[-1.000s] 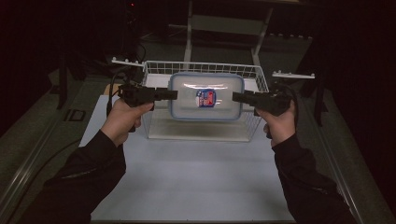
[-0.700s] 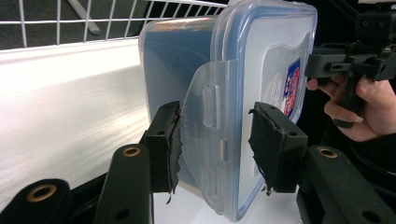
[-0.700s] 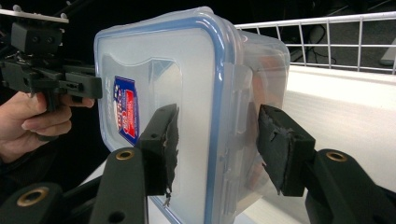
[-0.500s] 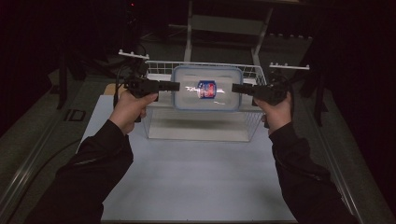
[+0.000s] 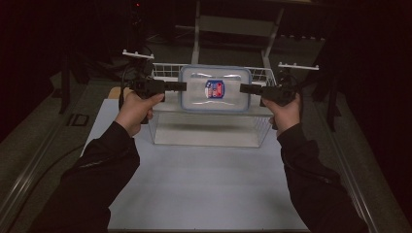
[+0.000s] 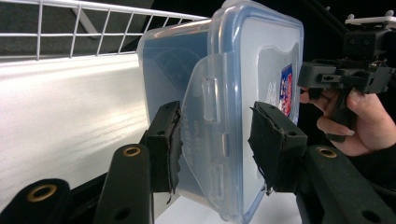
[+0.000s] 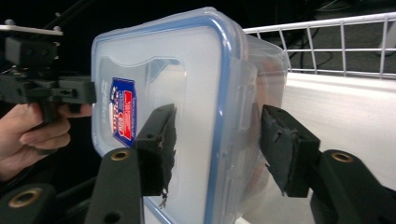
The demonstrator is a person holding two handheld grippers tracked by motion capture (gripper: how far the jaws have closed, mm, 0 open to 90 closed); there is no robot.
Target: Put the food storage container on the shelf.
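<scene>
- Box (image 5: pixel 215 90), clear with a blue-rimmed lid, hangs level over the wire basket (image 5: pixel 165 73) at the far end of the table (image 5: pixel 204 179), one gripper at each short end so it stays flat.
- Left gripper (image 6: pixel 215 147) straddles the box's side latch; one pad presses the flap, the other stands just off the lid, so I can't tell if it truly clamps.
- Right gripper (image 7: pixel 217 142) has just been opening, with the box end between its jaws: the pads stand apart from the plastic, probably letting go for a drop into the basket.
</scene>
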